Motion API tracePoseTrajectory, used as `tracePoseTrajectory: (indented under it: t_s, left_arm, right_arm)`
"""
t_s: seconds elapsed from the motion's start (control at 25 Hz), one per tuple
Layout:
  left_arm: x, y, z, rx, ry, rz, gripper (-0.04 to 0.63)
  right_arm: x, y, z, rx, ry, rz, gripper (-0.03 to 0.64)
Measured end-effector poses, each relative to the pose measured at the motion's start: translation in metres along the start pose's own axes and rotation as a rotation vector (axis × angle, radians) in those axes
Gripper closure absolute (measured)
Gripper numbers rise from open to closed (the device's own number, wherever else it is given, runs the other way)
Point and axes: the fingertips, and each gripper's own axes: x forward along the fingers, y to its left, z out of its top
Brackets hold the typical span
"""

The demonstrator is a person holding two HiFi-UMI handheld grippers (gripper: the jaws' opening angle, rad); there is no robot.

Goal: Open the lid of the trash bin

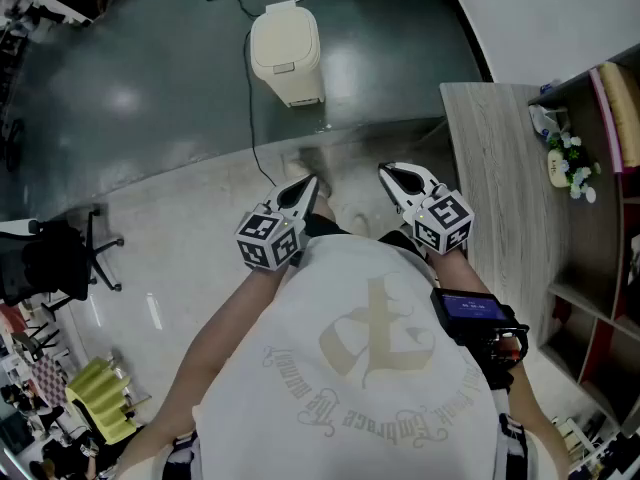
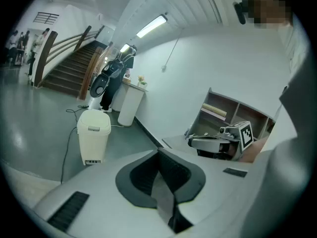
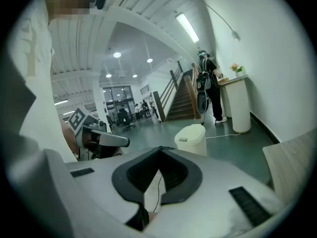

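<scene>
Trash bin [image 1: 286, 53] stands on the dark floor straight ahead, lid [image 1: 283, 30] down. A cable [image 1: 252, 118] trails on the floor just beside it.

Left hand-held gripper [image 1: 303, 188] and right hand-held gripper [image 1: 392, 176] are at chest height, well apart from the bin, jaws together and empty.

Risks: the bin looks light, so an off-centre push on the lid may slide or tip it. The cable could snag a foot on approach.

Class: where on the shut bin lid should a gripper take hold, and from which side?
Probably the small tab on the front edge of the lid, coming from the near side of the bin: the tab faces that way and the hinge looks to be at the back.
</scene>
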Motion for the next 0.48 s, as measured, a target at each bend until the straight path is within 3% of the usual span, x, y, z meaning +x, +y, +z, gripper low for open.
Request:
tracePoseTrajectory:
  t_s: [0.48]
  left_arm:
    - [-0.006,-0.02,-0.01,0.022,0.019,0.024,0.583]
  right_arm:
    - [-0.02,-0.007,-0.001,0.014,-0.038,-0.002,0.614]
